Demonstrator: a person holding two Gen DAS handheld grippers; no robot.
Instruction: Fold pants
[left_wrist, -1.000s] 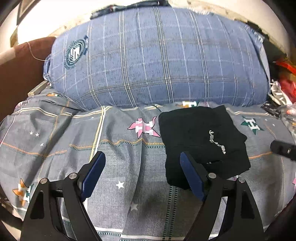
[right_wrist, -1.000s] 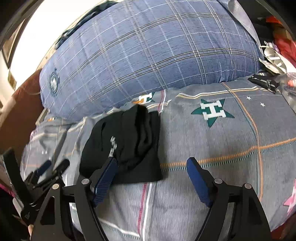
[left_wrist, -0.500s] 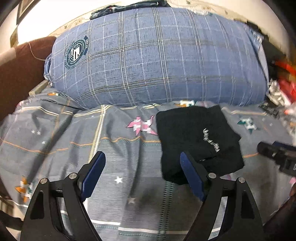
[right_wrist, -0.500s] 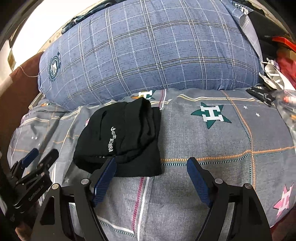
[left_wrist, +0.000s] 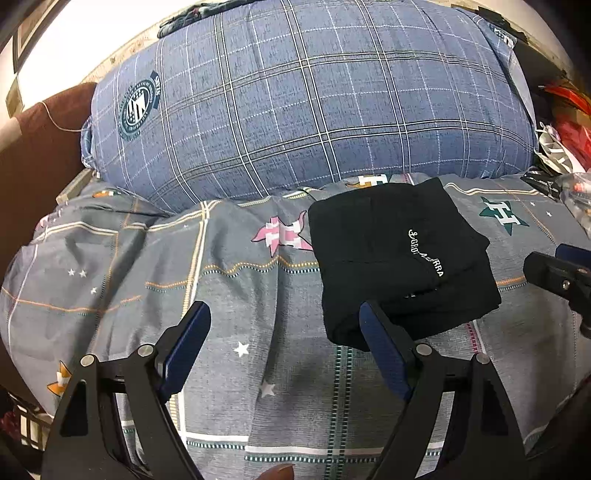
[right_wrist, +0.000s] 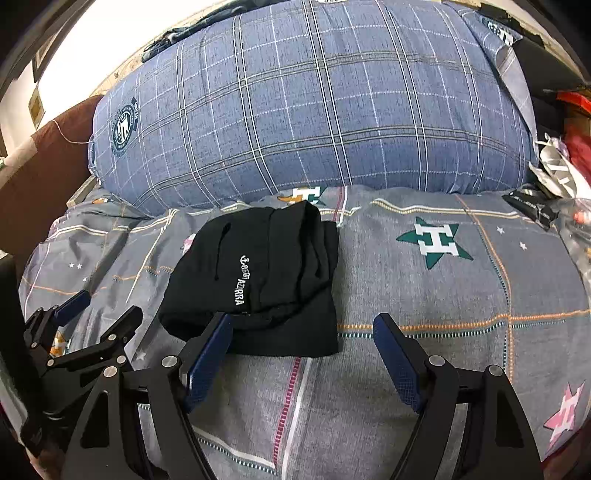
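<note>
left gripper (left_wrist: 284, 347) and right gripper (right_wrist: 303, 350) hover with fingers spread wide, nothing between them — the folded black pants (right_wrist: 266, 280) lie on the grey star-print bed cover (right_wrist: 443, 295), at 12 o'clock the big blue plaid pillow (right_wrist: 314, 110)

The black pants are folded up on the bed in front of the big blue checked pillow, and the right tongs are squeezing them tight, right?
Not quite. The black pants do lie folded in front of the pillow, but the right tongs are open and squeezing nothing; the right wrist view shows it.
</note>
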